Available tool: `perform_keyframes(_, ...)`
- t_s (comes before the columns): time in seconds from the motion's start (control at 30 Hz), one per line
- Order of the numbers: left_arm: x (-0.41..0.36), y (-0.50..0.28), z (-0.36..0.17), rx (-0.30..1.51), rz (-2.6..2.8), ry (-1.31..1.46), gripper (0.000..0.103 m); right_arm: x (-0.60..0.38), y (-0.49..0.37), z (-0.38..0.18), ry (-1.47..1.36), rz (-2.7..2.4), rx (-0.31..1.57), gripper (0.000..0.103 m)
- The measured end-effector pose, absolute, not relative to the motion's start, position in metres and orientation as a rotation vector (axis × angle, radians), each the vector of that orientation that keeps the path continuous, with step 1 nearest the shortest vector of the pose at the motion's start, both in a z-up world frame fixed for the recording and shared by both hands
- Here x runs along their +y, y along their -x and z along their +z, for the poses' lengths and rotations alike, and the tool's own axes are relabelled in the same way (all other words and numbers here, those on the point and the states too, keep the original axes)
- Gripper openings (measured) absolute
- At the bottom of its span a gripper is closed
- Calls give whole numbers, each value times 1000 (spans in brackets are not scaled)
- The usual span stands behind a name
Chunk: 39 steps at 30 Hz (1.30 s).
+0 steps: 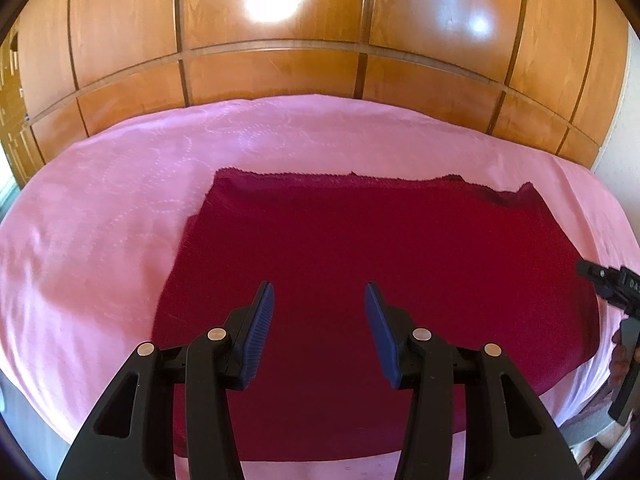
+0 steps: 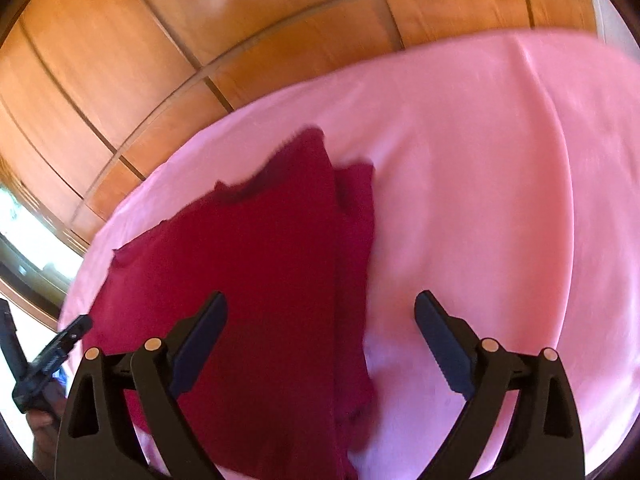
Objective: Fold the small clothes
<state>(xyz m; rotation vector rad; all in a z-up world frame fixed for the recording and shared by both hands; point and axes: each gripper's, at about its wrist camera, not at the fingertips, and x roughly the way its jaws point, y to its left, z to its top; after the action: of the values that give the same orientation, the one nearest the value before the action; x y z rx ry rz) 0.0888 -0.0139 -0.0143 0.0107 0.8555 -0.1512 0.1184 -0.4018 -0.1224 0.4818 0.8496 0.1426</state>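
Dark red cloth (image 1: 360,280) spread flat on a pink bedsheet (image 1: 100,208), lying right of centre in the left wrist view, its far edge frayed and slightly ruffled toward the far right corner. In the right wrist view the same cloth (image 2: 260,280) occupies the left half of the frame; along its right side a narrow second layer or folded strip runs from far to near, its near end rumpled. The view is motion-blurred, so finer detail of that edge cannot be told.

Left tool (image 1: 319,300): released, its two blue-padded fingers (image 1: 260,320) spread apart over the near-left part of the cloth, nothing between them. Whether the tips touch the fabric cannot be told.

Right tool (image 2: 321,308): released, fingers wide apart, straddling the right border of the cloth, so that the left finger lies over red fabric and the right finger over bare sheet. It grips nothing. The same tool enters the left wrist view at the right margin (image 1: 600,276), just beside the cloth's right edge, with part of the holding hand (image 1: 618,356) below it.

The sheet extends well beyond the cloth on all sides. Beyond its far edge stands a wall of glossy wooden panels (image 1: 280,72) with bright reflections. A bright window (image 2: 24,232) shows at far left in the right wrist view.
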Motion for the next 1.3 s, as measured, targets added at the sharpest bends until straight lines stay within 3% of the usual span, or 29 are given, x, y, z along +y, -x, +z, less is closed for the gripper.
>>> perform_keyframes(0.2, -21, -93, -25, 886, -152, -29, 46, -403, -102, -129, -563, 220, 858, 94)
perform_keyframes(0.27, -24, -95, -28, 891, -151, -36, 46, -404, -99, -129, -590, 241, 856, 90)
perform_keyframes(0.33, -27, -96, -30, 891, -151, -45, 46, -403, -99, -131, -611, 259, 866, 67)
perform_keyframes(0.4, -28, -98, -32, 898, -149, -51, 47, -398, -100, -134, -604, 271, 891, 59)
perform_keyframes(0.67, -29, -102, -39, 904, -148, -45, 49, -400, -99, -140, -670, 316, 886, 61)
perform_keyframes(0.83, -26, -103, -39, 907, -153, -25, 49, -401, -97, -136, -651, 286, 909, 35)
perform_keyframes(0.9, -22, -104, -37, 912, -167, 4, 49, -401, -97, -132, -647, 286, 915, 32)
perform_keyframes(1.3, 17, -95, -22, 935, -390, 263, 49, -355, -114, -55, -577, 426, 838, 26)
